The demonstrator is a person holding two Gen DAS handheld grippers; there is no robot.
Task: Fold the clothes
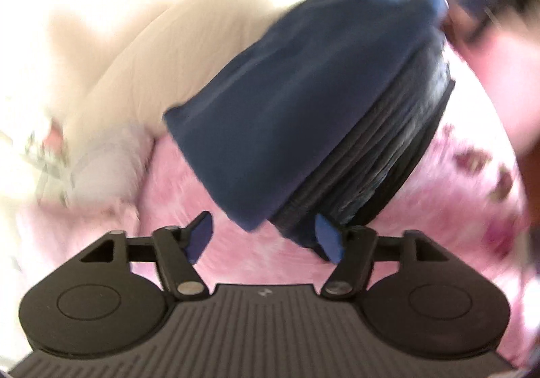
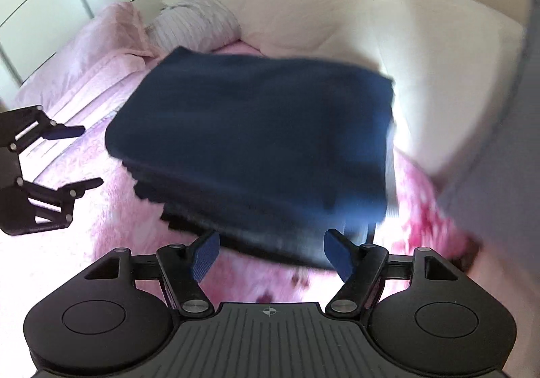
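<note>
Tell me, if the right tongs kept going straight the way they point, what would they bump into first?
Most likely the stack of folded clothes. The open right tongs point at its near edge on the pink bed, with nothing between them. Blur makes the depth hard to judge.

a pink bedspread (image 2: 84, 115) fills the lower field, with a pink pillow (image 2: 111, 30) at ten o'clock, a striped pillow (image 2: 195, 24) at eleven, and a cream headboard cushion (image 2: 354, 13) from twelve to two.
</note>
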